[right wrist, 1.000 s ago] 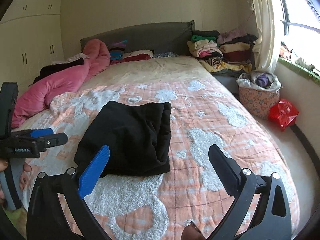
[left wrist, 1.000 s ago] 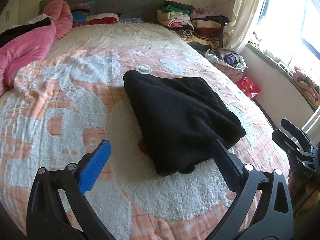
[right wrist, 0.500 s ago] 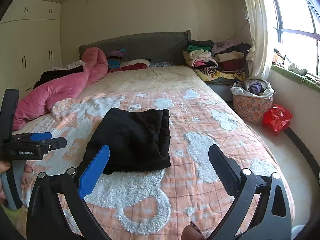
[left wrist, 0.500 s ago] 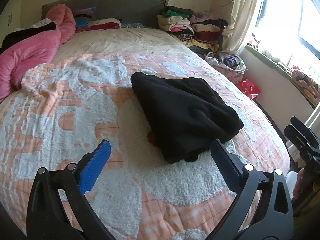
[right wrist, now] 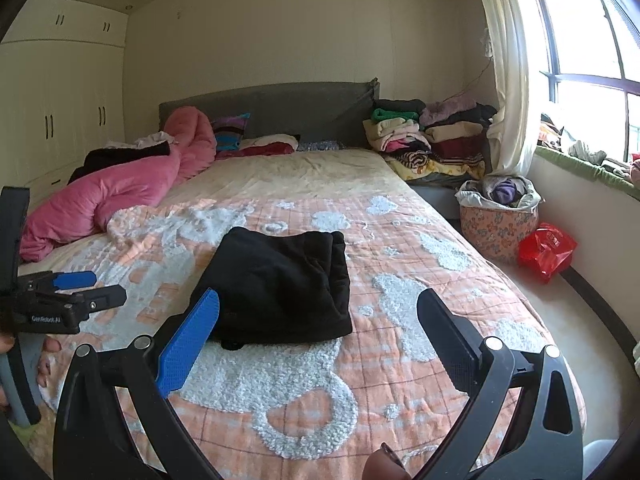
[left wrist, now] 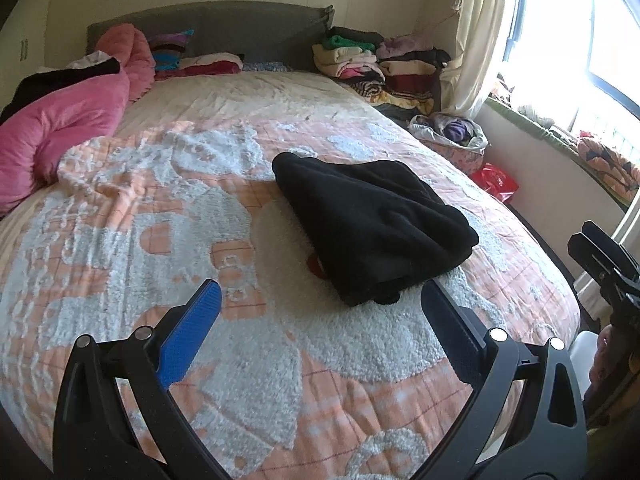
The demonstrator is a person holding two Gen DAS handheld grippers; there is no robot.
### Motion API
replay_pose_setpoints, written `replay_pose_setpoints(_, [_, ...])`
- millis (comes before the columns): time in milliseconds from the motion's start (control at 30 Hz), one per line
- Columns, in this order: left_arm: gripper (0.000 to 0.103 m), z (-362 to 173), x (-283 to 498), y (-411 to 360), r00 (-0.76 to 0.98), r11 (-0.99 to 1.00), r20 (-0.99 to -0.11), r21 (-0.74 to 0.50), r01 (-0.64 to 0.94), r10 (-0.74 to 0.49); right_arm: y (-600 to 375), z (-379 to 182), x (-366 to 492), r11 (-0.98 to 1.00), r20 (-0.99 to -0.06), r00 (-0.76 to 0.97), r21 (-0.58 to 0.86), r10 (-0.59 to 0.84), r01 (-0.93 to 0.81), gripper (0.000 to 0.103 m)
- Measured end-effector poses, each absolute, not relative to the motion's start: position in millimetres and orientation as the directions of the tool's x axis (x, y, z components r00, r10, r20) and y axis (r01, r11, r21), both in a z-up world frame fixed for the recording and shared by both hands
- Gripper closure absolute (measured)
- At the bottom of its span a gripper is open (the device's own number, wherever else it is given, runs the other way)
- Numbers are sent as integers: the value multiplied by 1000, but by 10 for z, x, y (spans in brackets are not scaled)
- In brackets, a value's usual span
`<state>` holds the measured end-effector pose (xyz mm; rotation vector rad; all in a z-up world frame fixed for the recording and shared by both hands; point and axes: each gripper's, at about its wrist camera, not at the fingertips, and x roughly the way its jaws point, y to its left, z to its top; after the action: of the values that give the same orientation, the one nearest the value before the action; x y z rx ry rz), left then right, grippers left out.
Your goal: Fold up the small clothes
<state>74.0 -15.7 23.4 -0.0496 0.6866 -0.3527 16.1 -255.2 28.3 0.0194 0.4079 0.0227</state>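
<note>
On my left lies the pink quilt [right wrist: 104, 196], then the orange-and-white bedspread [right wrist: 392, 264] with the folded black garment [right wrist: 280, 284] at its middle, then the laundry basket [right wrist: 498, 224] by the window. My left tongs [left wrist: 318, 322] and right tongs [right wrist: 318, 320] both gape released, hovering short of the garment.

The bed [right wrist: 400, 248] is covered by an orange-and-white textured blanket [left wrist: 120, 240]. A folded black garment [left wrist: 368, 224] is laid on the blanket near its middle. A pink duvet [right wrist: 104, 200] is bunched along the left side, touching the blanket's edge.
</note>
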Motion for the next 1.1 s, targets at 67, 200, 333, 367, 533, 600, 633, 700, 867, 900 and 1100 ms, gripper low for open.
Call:
replay_pose_setpoints(67, [9, 227, 689, -126, 725, 939, -600, -162, 302, -337, -2537, 281, 133, 999, -395, 918, 26, 30, -22, 4])
replay_pose_setpoints(200, [9, 211, 603, -75, 741, 941, -583, -157, 299, -333, -2493, 252, 82, 1000, -393, 919, 17, 30, -25, 4])
replay_pose_setpoints(333, [9, 138, 511, -44, 745, 938, -573, -163, 304, -341, -2458, 226, 17, 1000, -381, 924, 11, 28, -25, 4])
replay_pose_setpoints(367, [9, 111, 492, -42, 744, 938, -575, -164, 304, -342, -2451, 216, 7, 1000, -380, 925, 12, 30, -27, 4])
replay_pose_setpoints(533, [9, -22, 403, -50, 734, 940, -590, -157, 303, -335, -2438, 152, -51, 1000, -375, 927, 7, 23, -22, 4])
replay_pose_setpoints(600, [9, -48, 373, -53, 735, 942, -594, -143, 304, -327, -2444, 116, -63, 1000, -381, 924, 13, 18, -14, 4])
replay_pose_setpoints(633, [9, -58, 363, -53, 736, 943, -595, -139, 301, -323, -2447, 86, -63, 1000, -389, 921, 20, 20, -14, 4])
replay_pose_setpoints(700, [9, -79, 347, -48, 736, 943, -595, -144, 299, -324, -2451, 29, -54, 1000, -406, 914, 27, 16, -6, 4])
replay_pose_setpoints(867, [9, -155, 324, -74, 732, 945, -603, -133, 298, -316, -2424, -163, -27, 999, -454, 891, 42, 16, 4, 4])
replay_pose_setpoints(900, [9, -169, 319, -79, 734, 946, -603, -129, 297, -313, -2415, -187, -25, 999, -458, 889, 45, 16, 5, 4])
replay_pose_setpoints(1100, [9, -246, 335, -94, 725, 948, -618, -122, 294, -304, -2351, -317, 42, 999, -489, 872, 42, 17, 4, 4])
